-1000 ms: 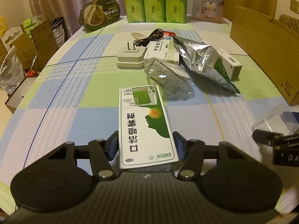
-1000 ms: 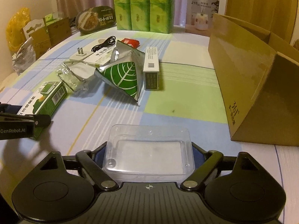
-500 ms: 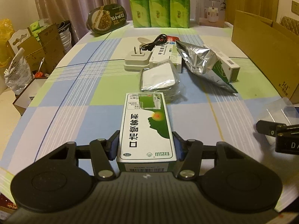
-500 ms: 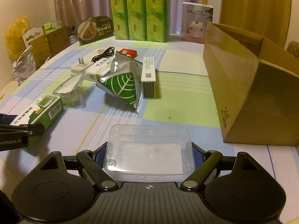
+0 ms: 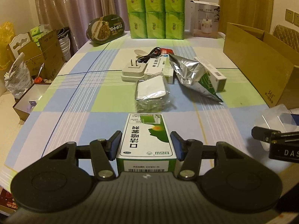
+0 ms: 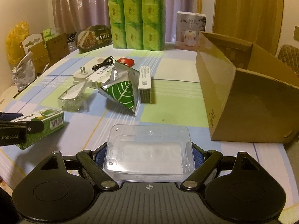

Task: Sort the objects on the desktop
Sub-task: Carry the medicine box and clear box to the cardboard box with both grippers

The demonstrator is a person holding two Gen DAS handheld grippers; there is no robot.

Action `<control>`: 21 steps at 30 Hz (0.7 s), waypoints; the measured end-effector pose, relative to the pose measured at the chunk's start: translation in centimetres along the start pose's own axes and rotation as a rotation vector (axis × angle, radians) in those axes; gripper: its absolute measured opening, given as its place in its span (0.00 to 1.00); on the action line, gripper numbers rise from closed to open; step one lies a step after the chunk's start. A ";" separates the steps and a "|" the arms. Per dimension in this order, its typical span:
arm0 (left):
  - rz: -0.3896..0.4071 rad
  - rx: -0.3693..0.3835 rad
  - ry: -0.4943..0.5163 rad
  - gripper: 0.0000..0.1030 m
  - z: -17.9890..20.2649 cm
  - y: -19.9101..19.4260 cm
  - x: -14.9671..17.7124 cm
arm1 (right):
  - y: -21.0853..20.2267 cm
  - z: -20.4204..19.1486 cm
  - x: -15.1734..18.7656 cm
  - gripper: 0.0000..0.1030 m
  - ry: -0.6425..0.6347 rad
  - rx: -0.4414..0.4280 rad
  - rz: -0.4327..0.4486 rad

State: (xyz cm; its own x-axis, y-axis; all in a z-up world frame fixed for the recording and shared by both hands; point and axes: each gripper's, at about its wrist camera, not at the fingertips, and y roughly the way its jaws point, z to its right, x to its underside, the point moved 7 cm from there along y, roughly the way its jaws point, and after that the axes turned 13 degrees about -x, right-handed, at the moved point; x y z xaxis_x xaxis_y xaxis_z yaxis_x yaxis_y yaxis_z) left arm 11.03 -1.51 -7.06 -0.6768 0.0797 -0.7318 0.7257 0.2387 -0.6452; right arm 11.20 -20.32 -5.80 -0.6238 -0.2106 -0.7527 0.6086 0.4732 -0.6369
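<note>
The left gripper (image 5: 145, 145) clamps a green-and-white cardboard medicine box (image 5: 146, 138) by its long sides, the box lying lengthwise between the blue pads and jutting forward over the checked tablecloth (image 5: 74, 97). The right gripper (image 6: 149, 153) pinches a clear rectangular plastic tray (image 6: 149, 149), open side up, squarely between its fingers. Ahead lie a silver foil pouch with a green leaf (image 6: 121, 89), a crinkled clear packet (image 5: 152, 93) and, well to the right, an open brown cardboard carton (image 6: 243, 97).
</note>
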 end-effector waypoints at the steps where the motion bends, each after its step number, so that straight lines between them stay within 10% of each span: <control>1: 0.000 -0.001 0.003 0.50 0.1 -0.1 0.1 | -0.1 0.0 0.1 0.80 0.001 0.001 -0.001; 21: -0.086 0.000 0.021 0.49 1.2 3.6 1.6 | 0.9 0.6 1.0 0.80 0.027 -0.012 -0.030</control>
State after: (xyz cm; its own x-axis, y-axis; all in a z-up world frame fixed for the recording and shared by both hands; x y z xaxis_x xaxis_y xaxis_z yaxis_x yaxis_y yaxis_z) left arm 12.73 -1.67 -10.79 -0.7394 0.0791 -0.6686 0.6645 0.2454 -0.7058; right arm 11.39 -20.67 -7.25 -0.6550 -0.2018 -0.7282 0.5833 0.4777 -0.6570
